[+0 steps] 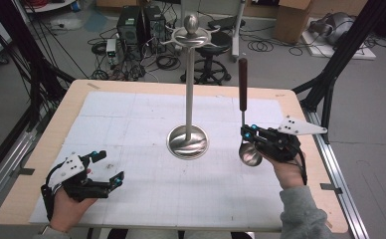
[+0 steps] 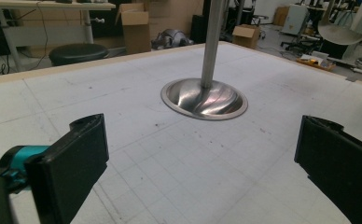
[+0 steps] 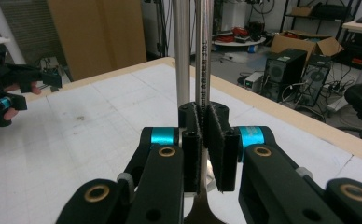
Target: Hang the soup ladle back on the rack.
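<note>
A steel ladle [image 1: 249,154] hangs upright over the mat at the right, bowl down and dark handle [image 1: 242,84] pointing up. My right gripper [image 1: 245,133] is shut on its thin metal shaft; in the right gripper view the pads [image 3: 191,144] clamp the shaft [image 3: 202,70] between them. A tall metal stand [image 1: 188,99] with a round base [image 1: 187,142] and hooks at its top [image 1: 191,37] rises at the table's middle, left of the ladle. My left gripper [image 1: 106,169] rests open at the front left, its jaws wide apart [image 2: 202,158] and facing the stand base [image 2: 204,98].
A white gridded mat [image 1: 141,189] covers the wooden table [image 1: 71,99]. Beyond the far edge stand a stool [image 1: 213,50], computer towers [image 1: 141,25] and loose cables. Black frame legs flank the table on both sides.
</note>
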Demonstrator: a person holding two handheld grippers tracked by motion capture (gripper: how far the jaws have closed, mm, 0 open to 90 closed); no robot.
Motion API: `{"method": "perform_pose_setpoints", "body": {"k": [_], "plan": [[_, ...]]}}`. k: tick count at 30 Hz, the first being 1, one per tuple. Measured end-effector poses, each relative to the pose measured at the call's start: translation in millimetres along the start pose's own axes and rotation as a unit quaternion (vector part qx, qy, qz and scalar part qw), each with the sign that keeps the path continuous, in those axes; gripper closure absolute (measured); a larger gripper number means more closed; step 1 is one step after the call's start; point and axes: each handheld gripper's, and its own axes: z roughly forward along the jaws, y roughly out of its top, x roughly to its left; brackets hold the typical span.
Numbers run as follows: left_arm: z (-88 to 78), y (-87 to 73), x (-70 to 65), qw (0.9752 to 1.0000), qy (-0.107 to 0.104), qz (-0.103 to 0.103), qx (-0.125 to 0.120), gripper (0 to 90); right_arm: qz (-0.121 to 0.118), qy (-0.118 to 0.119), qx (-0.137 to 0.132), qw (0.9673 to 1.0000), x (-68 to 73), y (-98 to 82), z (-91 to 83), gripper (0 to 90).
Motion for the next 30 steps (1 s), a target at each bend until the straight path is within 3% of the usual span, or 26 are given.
{"method": "perform_pose_setpoints", "body": {"k": [9,30], "plan": [[0.1,-0.3,-0.3,1.0000,-0.001,0.000,0.003,3.2,0.003,0.010,-0.003,0.9999,-5.8,11.4,7.1,84.6],[0.5,-0.6,-1.1,1.0000,0.001,0.001,0.002,3.2,0.002,0.025,0.004,0.9997,0.3,40.5,34.3,84.5]]}}
